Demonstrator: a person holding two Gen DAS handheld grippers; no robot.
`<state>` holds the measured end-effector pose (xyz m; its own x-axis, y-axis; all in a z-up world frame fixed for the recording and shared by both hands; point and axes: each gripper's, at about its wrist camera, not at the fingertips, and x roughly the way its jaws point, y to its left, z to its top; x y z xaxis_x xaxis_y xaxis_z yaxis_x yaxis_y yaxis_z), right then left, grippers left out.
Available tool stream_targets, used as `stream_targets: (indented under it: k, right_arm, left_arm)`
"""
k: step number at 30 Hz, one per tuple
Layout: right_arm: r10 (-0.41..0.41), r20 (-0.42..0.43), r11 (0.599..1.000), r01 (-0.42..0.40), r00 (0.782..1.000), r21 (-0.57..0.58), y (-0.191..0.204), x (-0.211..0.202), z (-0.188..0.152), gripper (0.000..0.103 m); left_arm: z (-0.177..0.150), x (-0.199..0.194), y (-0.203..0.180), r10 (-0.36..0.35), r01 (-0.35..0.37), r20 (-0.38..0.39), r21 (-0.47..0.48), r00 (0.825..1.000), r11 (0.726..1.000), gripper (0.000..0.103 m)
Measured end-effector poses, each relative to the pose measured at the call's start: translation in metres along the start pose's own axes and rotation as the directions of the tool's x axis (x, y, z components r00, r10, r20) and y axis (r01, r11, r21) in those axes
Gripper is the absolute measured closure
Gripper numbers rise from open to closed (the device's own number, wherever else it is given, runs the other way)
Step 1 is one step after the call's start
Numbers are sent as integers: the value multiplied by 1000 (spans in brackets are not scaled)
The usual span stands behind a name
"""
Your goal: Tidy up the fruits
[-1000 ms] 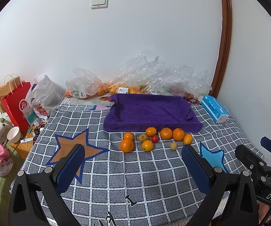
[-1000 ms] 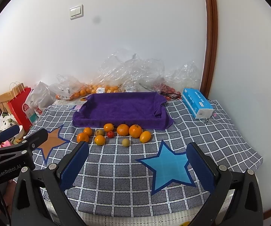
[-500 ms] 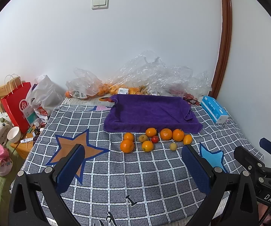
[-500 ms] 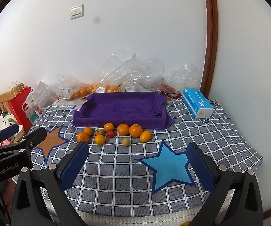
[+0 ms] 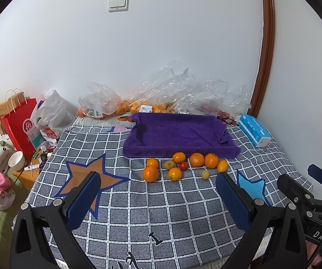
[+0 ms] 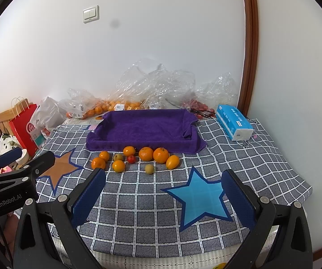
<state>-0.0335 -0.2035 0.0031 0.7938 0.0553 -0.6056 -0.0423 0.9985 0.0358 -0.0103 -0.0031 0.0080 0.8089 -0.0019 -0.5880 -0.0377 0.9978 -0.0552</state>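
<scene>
**Both grippers wide open over the checked cloth, fruit in a loose row ahead**

My left gripper (image 5: 158, 199) hangs above the near part of the grey checked cloth (image 5: 183, 213) that covers the tabletop, its two blue-padded fingers (image 5: 83, 199) spread far apart with nothing between them. My right gripper (image 6: 164, 198) is the same: fingers (image 6: 237, 199) wide, holding nothing, with the light blue star (image 6: 200, 198) printed on the cloth showing in the gap. Each gripper appears at the edge of the other's view, so they sit side by side and apart.

The fruit lies on the cloth beyond my fingers, just in front of the purple towel-lined tray (image 5: 179, 134). From the left wrist view, the largest orange (image 5: 150, 174) is at the left end, with a smaller orange (image 5: 152, 163) behind it. Next come a dull yellow-green fruit (image 5: 169, 164), a yellow-orange fruit (image 5: 174, 174) and a small red fruit (image 5: 183, 165), with another orange (image 5: 179, 157) closest to the tray. Two oranges (image 5: 197, 159) sit touching or nearly so, and an oval yellow-orange fruit (image 5: 222, 165) ends the row on the right. A small pale yellow fruit (image 5: 205, 174) sits alone, nearer to me than the rest.

No fruit lies in the tray. Behind it, clear plastic bags (image 5: 183, 89) with more oranges are heaped against the wall, and a blue tissue pack (image 6: 233, 122) lies to the tray's right.
</scene>
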Motion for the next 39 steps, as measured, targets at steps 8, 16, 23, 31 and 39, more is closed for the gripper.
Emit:
stream_targets:
  k: [8, 16, 23, 31, 39]
  right_arm:
    - [0, 1, 1000, 0, 1000, 0, 0, 0, 0, 1]
    - [-8, -3, 1000, 8, 1000, 1, -1, 4, 1, 1]
    - [-22, -6, 1000, 22, 1000, -11, -2, 18, 4, 1]
    - [-57, -39, 998, 58, 998, 7, -8, 46, 5, 1]
    - [-120, -75, 993, 120, 990, -9, -13, 77, 6, 1]
  left_arm:
    - [5, -4, 0, -4, 4, 3, 2, 1000, 1000, 0]
    - [4, -3, -1, -5, 5, 4, 5, 1000, 1000, 0]
    - [1, 9, -2, -10, 10, -7, 6, 1000, 1000, 0]
    - [3, 34, -1, -6, 7, -42, 4, 999, 1000, 0]
    - [4, 63, 3, 0, 0, -88, 1, 996, 1000, 0]
